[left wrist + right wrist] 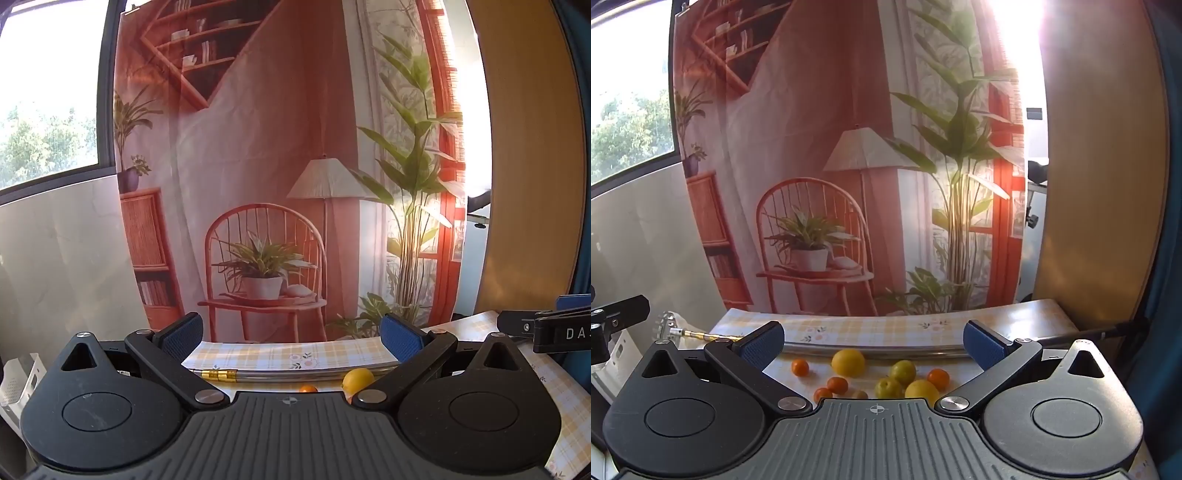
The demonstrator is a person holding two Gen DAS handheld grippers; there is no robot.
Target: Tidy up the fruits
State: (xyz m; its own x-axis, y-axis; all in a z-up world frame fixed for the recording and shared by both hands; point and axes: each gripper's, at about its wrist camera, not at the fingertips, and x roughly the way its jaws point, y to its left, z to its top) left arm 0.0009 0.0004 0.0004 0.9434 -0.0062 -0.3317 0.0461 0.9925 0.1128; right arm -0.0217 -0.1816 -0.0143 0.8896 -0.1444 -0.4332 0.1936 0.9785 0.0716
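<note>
Yellow, orange and green round fruits (848,362) lie loose on checked tablecloth (886,326) — both left gripper (291,334) and right gripper (873,341) spread, empty.

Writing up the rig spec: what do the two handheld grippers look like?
Both match. The left gripper and right gripper each have a ribbed dark grey base plate with a small crosshair mark, two rounded black housings with circular caps and triangular cutouts, black link arms on silver pivot pins, and blue textured finger pads. No cables or sleeves are visible.
</note>
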